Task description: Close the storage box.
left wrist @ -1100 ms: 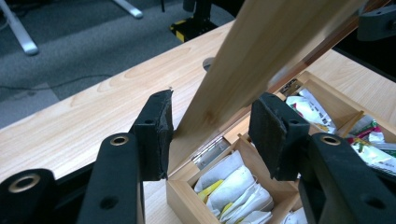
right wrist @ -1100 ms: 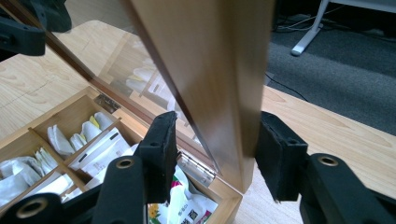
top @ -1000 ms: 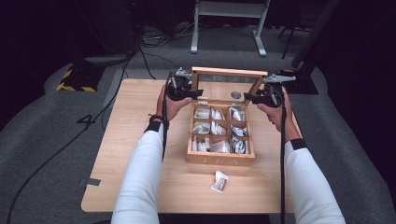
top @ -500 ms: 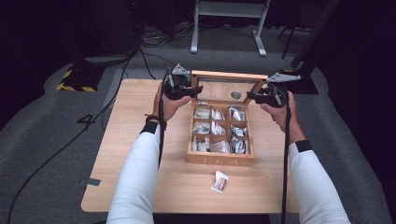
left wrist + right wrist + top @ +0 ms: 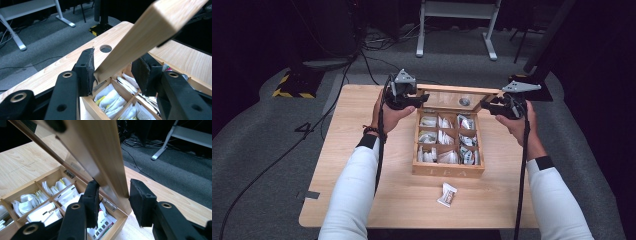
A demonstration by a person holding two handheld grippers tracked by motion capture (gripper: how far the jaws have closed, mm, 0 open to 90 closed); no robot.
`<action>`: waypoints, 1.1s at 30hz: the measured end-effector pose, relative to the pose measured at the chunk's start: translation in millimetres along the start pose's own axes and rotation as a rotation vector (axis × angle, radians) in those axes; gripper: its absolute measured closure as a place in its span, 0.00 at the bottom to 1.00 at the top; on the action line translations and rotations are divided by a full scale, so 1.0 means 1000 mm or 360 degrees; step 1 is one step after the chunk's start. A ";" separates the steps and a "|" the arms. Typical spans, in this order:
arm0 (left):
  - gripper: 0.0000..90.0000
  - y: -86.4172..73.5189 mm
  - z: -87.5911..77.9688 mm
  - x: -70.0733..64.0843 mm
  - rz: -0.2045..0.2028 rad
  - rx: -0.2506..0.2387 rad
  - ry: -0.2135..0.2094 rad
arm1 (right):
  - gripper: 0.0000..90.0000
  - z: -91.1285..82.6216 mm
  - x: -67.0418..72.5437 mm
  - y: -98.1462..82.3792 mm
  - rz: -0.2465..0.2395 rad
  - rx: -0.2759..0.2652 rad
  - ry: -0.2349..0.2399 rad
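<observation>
- Steadiness first: move both ends of the lid [image 5: 451, 96] together, swinging about the hinges [image 5: 109, 205], without twisting the glass-paned frame.
- Left tool [image 5: 424, 98] clamped on the lid's left end.
- Right tool [image 5: 484, 104] pinching the right end, jaws just now closing with the lid between them.
- Lid tilted up, spanning between both tools, above the back wall of the tea box [image 5: 448, 171] on the bench [image 5: 362, 135].

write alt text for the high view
A person's left tongs and right tongs grip the side edges of a wooden tea box's raised lid. Packets fill its compartments; one loose packet lies on the table.
</observation>
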State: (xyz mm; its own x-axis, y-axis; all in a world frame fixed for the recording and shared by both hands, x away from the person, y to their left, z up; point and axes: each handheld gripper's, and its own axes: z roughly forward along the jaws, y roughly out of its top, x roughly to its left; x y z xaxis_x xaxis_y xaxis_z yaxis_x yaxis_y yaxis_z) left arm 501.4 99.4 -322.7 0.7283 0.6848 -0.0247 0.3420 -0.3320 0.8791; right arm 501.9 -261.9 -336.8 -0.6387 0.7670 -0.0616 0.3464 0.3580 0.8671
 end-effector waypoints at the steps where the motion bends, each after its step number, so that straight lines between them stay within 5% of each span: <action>1: 0.60 0.000 -0.001 -0.001 0.0006 0.0004 0.0002 | 0.67 0.000 0.000 0.000 0.0000 0.0000 0.0000; 17: 0.58 -0.010 -0.016 -0.014 0.0061 0.0057 -0.0049 | 0.63 -0.022 0.014 -0.013 -0.0053 -0.0095 0.0061; 33: 0.54 -0.022 -0.022 -0.032 0.0139 0.0088 -0.0016 | 0.60 -0.039 0.026 -0.024 -0.0079 -0.0120 0.0113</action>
State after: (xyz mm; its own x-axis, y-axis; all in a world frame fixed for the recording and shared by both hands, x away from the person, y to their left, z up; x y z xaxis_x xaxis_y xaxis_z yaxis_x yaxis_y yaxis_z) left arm 457.7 99.1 -331.4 0.7628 0.6450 0.0460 0.3088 -0.4258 0.8505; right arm 449.8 -271.2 -340.1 -0.7017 0.7087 -0.0728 0.2620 0.3517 0.8987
